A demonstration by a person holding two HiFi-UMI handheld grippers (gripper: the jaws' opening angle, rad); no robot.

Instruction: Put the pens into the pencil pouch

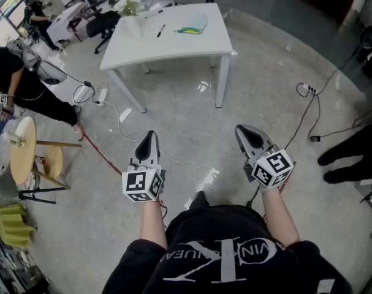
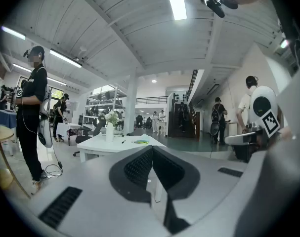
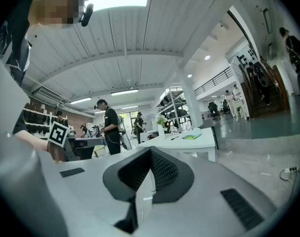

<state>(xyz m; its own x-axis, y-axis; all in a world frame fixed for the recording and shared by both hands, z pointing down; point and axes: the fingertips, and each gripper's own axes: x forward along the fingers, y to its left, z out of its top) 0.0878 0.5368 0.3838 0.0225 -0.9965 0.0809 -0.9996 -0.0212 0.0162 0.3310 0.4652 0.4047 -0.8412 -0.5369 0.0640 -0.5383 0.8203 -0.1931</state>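
Observation:
A white table (image 1: 173,48) stands far ahead of me across the floor. On it lie a black pen (image 1: 160,30) and a pale green pencil pouch (image 1: 195,24), beside a white vase of flowers (image 1: 132,14). My left gripper (image 1: 150,135) and right gripper (image 1: 242,129) are held level over the floor, well short of the table, both shut with nothing in them. The left gripper view shows closed jaws with the pen (image 2: 123,141) and pouch (image 2: 141,142) small beyond them. Past the closed jaws in the right gripper view are the pen (image 3: 175,138) and pouch (image 3: 192,136).
Cables and a power strip (image 1: 102,95) trail over the grey floor between me and the table. A round wooden side table (image 1: 23,149) stands at the left, a person in black (image 1: 17,84) near it. Another person's legs (image 1: 351,155) show at the right. An office chair (image 1: 103,24) sits behind the table.

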